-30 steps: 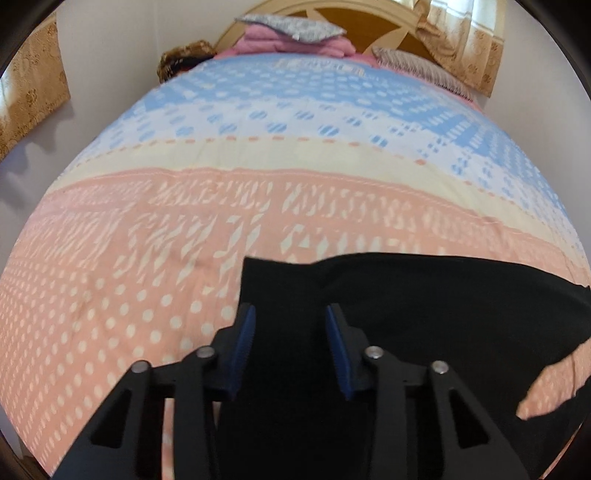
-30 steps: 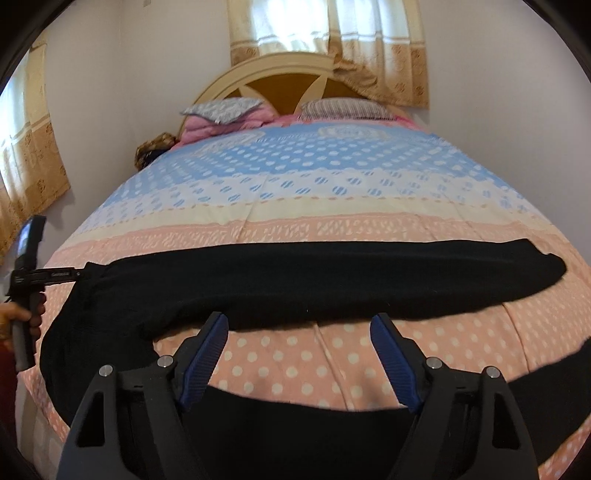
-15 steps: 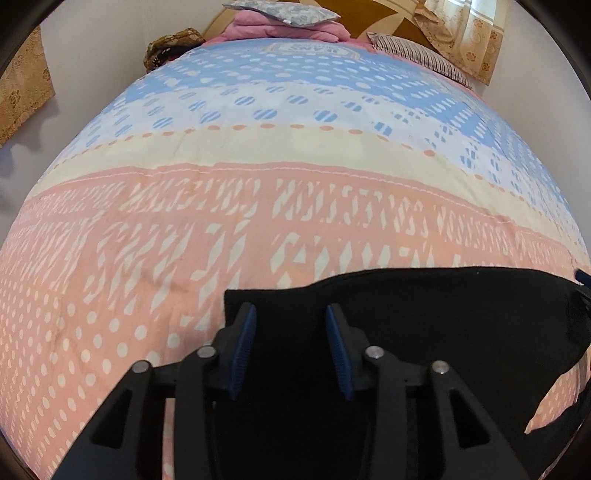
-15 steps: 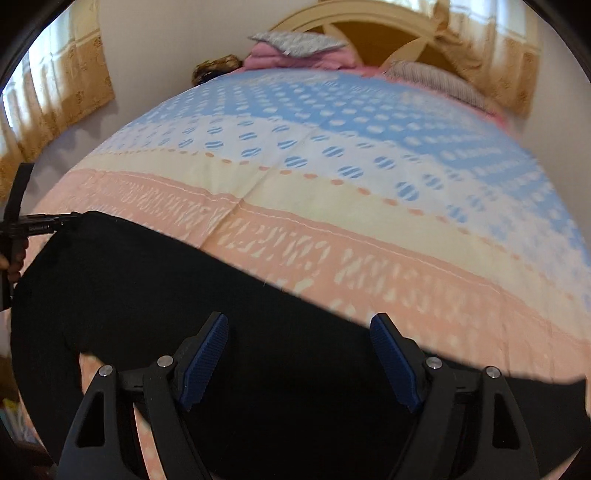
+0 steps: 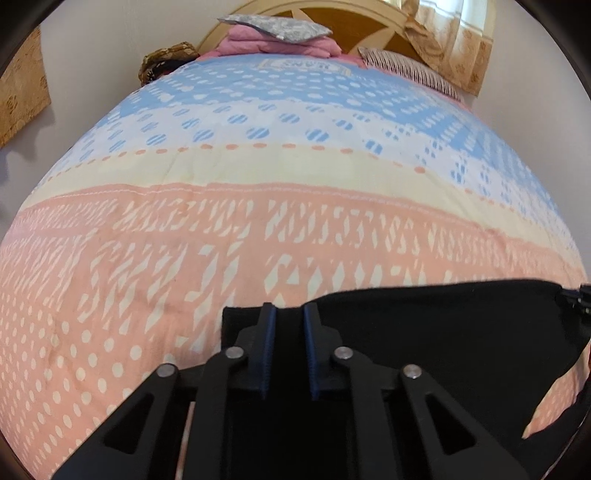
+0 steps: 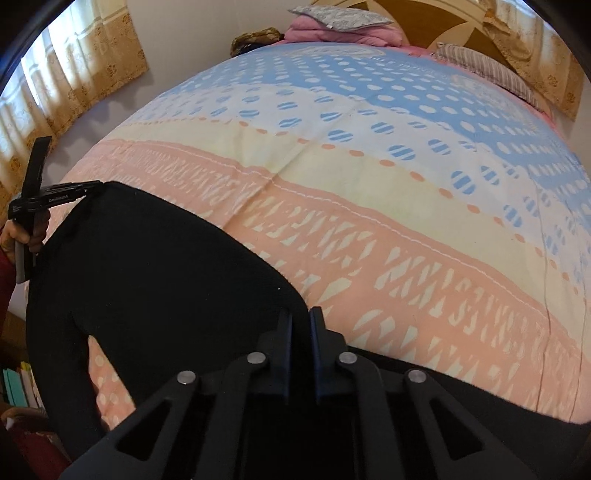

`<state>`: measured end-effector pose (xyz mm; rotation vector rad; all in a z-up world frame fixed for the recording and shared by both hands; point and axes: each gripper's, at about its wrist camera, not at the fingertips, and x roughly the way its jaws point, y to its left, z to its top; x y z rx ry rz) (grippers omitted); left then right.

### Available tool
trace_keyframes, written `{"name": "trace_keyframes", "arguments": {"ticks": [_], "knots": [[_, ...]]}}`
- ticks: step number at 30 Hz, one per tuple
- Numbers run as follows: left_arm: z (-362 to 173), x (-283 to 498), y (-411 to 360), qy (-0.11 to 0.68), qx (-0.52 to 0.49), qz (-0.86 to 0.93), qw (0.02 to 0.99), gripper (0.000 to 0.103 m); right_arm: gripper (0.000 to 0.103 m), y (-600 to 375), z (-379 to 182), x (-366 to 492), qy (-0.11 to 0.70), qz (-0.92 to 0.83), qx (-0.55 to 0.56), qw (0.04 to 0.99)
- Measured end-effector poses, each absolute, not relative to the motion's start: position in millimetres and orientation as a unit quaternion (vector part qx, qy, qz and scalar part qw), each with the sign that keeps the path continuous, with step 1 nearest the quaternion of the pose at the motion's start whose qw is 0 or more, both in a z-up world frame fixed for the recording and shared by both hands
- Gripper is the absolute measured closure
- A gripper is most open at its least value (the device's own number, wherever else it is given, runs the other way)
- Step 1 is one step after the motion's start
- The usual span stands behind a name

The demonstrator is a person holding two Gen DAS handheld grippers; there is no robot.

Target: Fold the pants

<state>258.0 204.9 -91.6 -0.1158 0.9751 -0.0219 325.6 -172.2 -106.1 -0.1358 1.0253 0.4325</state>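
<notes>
Two handheld black grippers with blue-padded fingers work at the near edge of a bed, where a pair of soft black fabric pants [image 6: 155, 266] lies spread across the pink-patterned end of a quilted bedspread [image 6: 369, 177] banded in pink, cream and blue. The left gripper [image 5: 287, 314] sits over a squared corner of the pants at their left end; its jaws are closing, the blue pads drawn near each other with dark cloth between them, though a narrow gap shows and a firm pinch cannot be confirmed. The right gripper [image 6: 300, 315] sits over the far edge of the black cloth, further along the garment; its jaws are drawn almost together and appear to pinch that edge. Taking the pants at two points along one side probably lets the cloth be lifted evenly and carried over in a clean fold, without sagging in the middle. Both tools tilt steeply down toward the mattress, fingers forward, low over the cloth. In the right wrist view the left tool reaches in from the left border, held by a person's hand [image 6: 20, 238] beside a dark red sleeve. Farther off, at the head of the bed, lie a grey patterned pillow [image 5: 273, 27] on folded pink bedding and a striped pillow [image 6: 484, 68], before a wooden headboard and gold curtains.
</notes>
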Motion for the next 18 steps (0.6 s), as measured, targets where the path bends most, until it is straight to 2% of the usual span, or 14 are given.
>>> {"name": "trace_keyframes", "arguments": {"ticks": [1,7,11,14,16,18], "knots": [[-89.1,256.0,204.3,0.463,-0.055,-0.010,0.884,0.101,0.096,-171.1,-100.2,321.9,0.479,0.201,-0.064,0.852],[-45.6,226.6,210.2,0.395,-0.042,0.000,0.918,0.100,0.097,-169.6,-51.8,276.3,0.425,0.201,-0.054,0.881],[-31.0,207.9,207.1,0.401,-0.028,-0.006,0.916,0.100,0.097,-160.4,-35.1,246.7,0.406,0.198,-0.072,0.889],[-26.5,190.3,197.2,0.421,-0.053,-0.033,0.905,0.091,0.097,-152.8,-22.8,221.8,0.385,0.205,-0.077,0.896],[-25.3,176.5,183.8,0.425,-0.074,-0.060,0.900,0.074,0.097,-148.0,-18.0,208.7,0.374,0.212,-0.084,0.899],[-28.0,162.3,170.2,0.427,-0.086,-0.082,0.896,0.041,0.097,-142.3,-14.6,187.7,0.363,0.230,-0.088,0.898]]}}
